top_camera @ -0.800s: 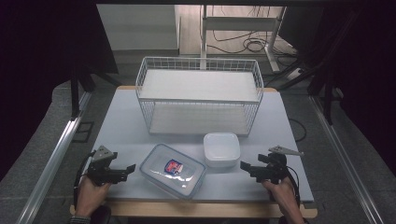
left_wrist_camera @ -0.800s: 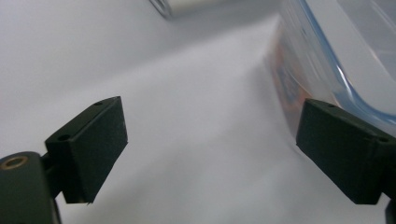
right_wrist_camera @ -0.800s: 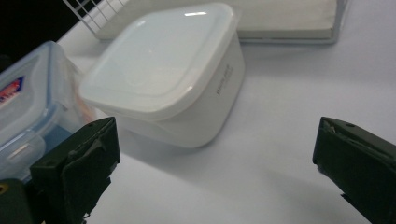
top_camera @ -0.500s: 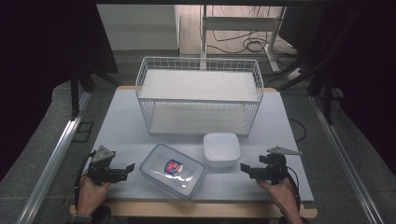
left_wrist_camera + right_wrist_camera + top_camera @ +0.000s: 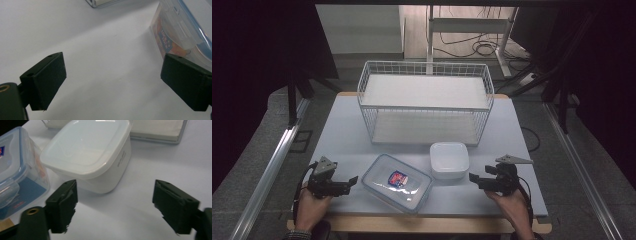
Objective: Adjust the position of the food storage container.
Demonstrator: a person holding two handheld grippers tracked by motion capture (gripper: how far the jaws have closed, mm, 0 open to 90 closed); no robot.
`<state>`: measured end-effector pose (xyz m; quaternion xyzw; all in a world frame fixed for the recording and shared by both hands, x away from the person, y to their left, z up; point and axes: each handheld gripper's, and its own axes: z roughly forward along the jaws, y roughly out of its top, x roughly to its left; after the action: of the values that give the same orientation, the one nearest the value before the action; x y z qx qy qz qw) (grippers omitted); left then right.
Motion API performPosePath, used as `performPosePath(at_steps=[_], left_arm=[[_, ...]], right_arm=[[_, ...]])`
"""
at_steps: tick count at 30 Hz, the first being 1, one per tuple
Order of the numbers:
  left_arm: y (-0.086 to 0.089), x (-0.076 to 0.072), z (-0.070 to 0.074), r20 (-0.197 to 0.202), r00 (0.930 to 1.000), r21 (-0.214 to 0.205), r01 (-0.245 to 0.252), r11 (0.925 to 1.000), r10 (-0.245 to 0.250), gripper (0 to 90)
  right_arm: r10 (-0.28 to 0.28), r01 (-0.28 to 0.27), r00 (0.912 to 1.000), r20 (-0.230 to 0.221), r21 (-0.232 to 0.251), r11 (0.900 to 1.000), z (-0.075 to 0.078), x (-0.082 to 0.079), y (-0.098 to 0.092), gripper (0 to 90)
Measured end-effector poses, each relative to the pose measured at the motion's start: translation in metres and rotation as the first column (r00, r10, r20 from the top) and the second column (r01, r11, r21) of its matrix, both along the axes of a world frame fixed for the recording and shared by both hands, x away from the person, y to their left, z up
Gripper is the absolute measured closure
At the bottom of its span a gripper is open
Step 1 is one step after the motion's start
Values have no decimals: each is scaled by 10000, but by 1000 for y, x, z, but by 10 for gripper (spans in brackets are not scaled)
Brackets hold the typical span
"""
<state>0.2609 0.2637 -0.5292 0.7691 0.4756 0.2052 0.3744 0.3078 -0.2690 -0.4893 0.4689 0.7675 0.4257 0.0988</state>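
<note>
A clear lidded box with a blue rim and a red-blue label [image 5: 397,182] lies near the table's front edge. Touching its right corner stands a white square tub with a lid [image 5: 449,160]. My left gripper [image 5: 353,180] rests on the table just left of the clear box, jaws open, nothing between them. In the left gripper view, the gripper [image 5: 112,85] has the clear box [image 5: 180,27] just past its right jaw. My right gripper [image 5: 472,177] sits right of the white tub, open and empty. In the right gripper view, the gripper [image 5: 113,202] faces the tub [image 5: 90,150], with the clear box [image 5: 15,170] beyond it.
A white wire basket [image 5: 424,63] with a pale floor stands at the back middle of the grey table [image 5: 342,135]; its base edge [image 5: 155,132] lies behind the tub. A metal rail [image 5: 272,165] runs along the floor at the left. A hand holds each gripper at the front edge.
</note>
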Motion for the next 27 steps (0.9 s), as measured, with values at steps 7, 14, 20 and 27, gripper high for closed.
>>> performPosePath(at_steps=[7, 14, 20, 27], left_arm=[[0, 0, -1, -62, 10000, -25, -11, 10000, 11, 63], [0, 0, 0, -40, 10000, -79, -3, 10000, 2, 64], [-1, 0, 0, -45, 10000, -34, 26, 10000, -26, 68], [-1, 0, -1, -105, 9999, -50, 96, 9999, -97, 71]], right_arm=[[413, -395, 9981, 458, -392, 9984, 14, 0, 1, 423], [792, -722, 9932, 852, -822, 9940, 32, 2, 10, 637], [1310, -1221, 9879, 828, -1041, 9870, 37, 8, 23, 787], [2061, -1951, 9760, 708, -1370, 9712, 37, 16, 51, 891]])
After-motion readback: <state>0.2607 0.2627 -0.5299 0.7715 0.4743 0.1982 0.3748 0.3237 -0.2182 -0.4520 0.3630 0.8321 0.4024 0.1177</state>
